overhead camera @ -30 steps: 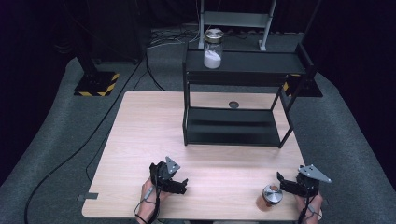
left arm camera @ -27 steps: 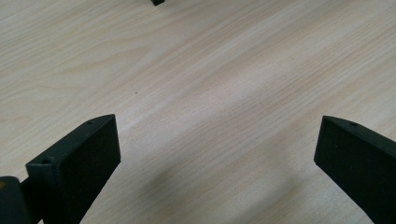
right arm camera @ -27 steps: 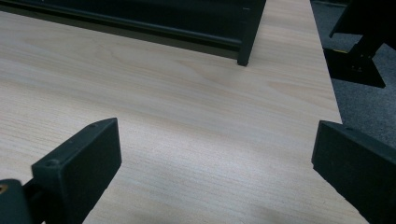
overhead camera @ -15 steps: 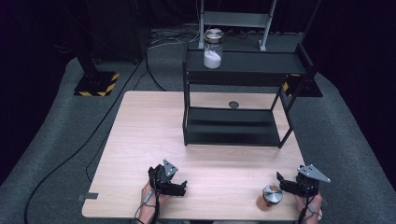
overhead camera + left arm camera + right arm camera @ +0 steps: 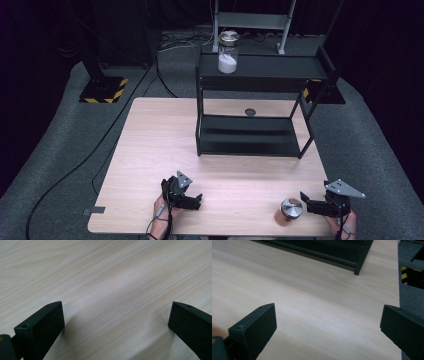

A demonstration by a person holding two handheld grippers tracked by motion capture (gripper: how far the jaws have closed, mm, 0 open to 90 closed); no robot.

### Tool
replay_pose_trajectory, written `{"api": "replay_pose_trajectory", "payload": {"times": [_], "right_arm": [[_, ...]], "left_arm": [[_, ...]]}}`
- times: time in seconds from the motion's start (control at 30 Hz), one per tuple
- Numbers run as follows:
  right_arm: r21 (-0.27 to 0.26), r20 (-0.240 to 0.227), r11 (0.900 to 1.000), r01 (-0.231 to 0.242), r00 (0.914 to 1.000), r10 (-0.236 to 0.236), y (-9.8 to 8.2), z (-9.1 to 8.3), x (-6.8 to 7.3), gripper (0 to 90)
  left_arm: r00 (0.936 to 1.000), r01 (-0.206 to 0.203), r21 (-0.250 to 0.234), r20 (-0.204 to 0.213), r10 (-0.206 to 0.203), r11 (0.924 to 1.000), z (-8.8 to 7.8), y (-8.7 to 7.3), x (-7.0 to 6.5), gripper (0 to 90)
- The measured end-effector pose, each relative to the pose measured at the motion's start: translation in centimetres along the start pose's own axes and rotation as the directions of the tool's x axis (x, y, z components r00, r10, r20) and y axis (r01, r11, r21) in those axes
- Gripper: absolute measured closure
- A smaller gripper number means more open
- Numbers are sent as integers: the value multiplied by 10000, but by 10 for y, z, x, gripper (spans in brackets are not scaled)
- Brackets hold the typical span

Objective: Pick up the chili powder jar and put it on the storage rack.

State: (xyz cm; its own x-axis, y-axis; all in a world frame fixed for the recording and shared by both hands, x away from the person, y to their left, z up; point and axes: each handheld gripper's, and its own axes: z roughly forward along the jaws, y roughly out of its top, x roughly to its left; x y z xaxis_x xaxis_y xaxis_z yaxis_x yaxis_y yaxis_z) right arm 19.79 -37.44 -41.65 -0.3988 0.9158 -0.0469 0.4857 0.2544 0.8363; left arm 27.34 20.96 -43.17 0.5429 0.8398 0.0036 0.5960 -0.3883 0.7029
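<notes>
High view: small jar stands upright at the table's near edge, just left of the right gripper, whose jaws point at it; left gripper well apart, low, aimed right. Left gripper view: jaws wide over bare wood. Right gripper view: jaws wide, empty, facing the shelf foot.

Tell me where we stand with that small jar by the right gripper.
Nothing looks done yet: the small jar stands on the table near its front edge. The right gripper, jaws open, sits just beside it, not gripping. The left gripper is open over bare wood. Grasping and any placing remain.
</notes>
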Motion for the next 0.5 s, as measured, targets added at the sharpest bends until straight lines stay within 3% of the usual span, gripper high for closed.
{"api": "replay_pose_trajectory", "payload": {"times": [0.23, 0.5], "right_arm": [[496, -451, 9974, 527, 9977, -505, 1, -23, 2, 0], [737, -1019, 9909, 1128, 9892, -1051, 5, -41, 6, 2]], "left_arm": [[9999, 82, -195, 90, -80, 9998, 2, -4, 2, 0], [9999, 64, -235, 88, -62, 9997, 2, -5, 2, 0]]}}
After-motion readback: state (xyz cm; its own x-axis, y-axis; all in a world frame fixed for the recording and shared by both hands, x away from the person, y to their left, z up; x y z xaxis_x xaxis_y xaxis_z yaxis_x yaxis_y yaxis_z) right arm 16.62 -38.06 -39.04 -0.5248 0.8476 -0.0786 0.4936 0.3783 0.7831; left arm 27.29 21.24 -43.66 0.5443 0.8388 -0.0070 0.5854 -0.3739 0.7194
